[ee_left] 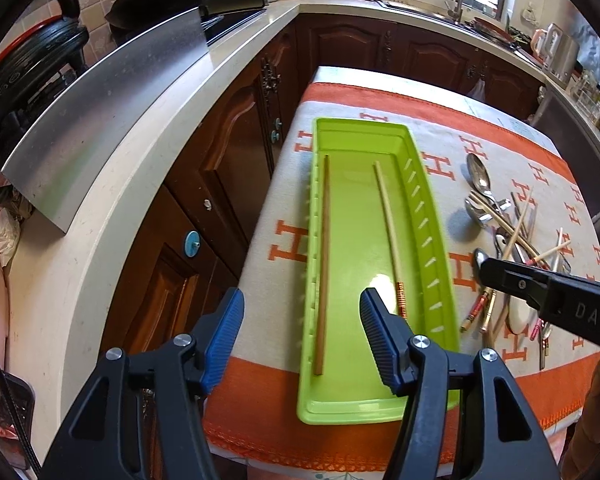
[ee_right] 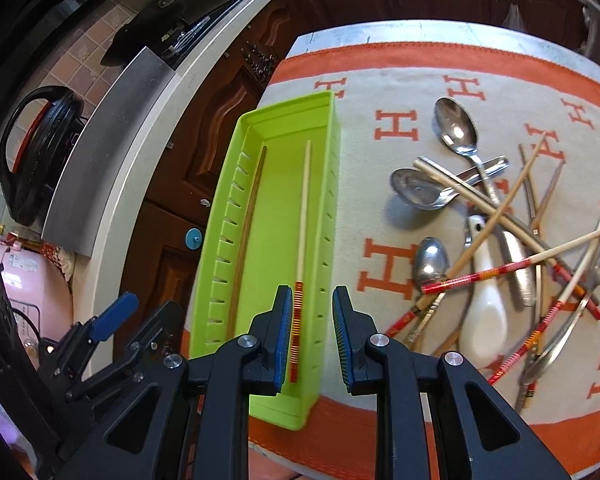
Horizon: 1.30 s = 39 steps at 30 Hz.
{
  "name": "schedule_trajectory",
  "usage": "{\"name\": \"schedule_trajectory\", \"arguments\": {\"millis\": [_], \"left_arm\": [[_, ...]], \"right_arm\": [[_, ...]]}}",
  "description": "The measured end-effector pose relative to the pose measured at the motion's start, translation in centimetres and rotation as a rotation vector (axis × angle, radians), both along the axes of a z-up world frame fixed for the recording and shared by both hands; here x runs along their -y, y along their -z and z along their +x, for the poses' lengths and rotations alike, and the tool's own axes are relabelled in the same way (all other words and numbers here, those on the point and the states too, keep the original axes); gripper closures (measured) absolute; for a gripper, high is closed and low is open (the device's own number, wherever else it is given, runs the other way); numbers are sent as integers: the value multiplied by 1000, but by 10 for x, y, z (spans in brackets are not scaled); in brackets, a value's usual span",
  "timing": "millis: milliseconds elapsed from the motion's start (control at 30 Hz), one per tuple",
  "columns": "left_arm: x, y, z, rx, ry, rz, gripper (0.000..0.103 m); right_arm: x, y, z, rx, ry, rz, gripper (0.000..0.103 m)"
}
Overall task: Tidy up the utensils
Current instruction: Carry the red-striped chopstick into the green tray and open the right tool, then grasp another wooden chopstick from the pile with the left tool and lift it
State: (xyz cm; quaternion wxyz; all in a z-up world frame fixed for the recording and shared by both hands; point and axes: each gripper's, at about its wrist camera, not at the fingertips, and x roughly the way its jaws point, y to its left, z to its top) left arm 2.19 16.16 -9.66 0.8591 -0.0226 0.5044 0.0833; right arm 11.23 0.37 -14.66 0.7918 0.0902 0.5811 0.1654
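A long green tray [ee_left: 432, 216] [ee_right: 220, 240] lies on the table. It holds a brown chopstick [ee_left: 324, 264] [ee_right: 248, 236] and a pale chopstick with a red-striped end [ee_left: 388, 228] [ee_right: 302, 224]. A pile of metal spoons [ee_right: 456, 128], a white ceramic spoon [ee_right: 484, 304] and loose chopsticks [ee_right: 496, 272] lies right of the tray; it also shows in the left wrist view [ee_left: 512, 236]. My left gripper [ee_left: 302, 336] is open and empty over the tray's near left edge. My right gripper [ee_right: 312, 340] is open and empty above the tray's near right wall, by the striped chopstick end.
The table has an orange and grey cloth [ee_right: 400, 80] with H letters. A white kitchen counter [ee_left: 148, 120] and dark wooden cabinets [ee_left: 228, 168] run along the left. A black pot [ee_right: 36, 152] stands on the counter. A sink [ee_left: 456, 4] is at the back.
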Motion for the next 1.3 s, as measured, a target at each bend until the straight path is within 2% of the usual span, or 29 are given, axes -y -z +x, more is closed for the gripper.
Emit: {"name": "schedule_trajectory", "arguments": {"millis": [467,833,1067,1300], "left_arm": [[61,-9,3,-17,118,-3,44],[112,-16,31,-36,214,-49,44],[140,-2,67,-72,273,-114,44],[173,21,101,-104,351,-95,44]], "right_arm": [[92,-26,-33,71,76,-67,79],[175,-46,-42,130,185,-107,78],[211,-41,-41,128,234,-121,78],[231,-21,-32,107,266,-116,78]]}}
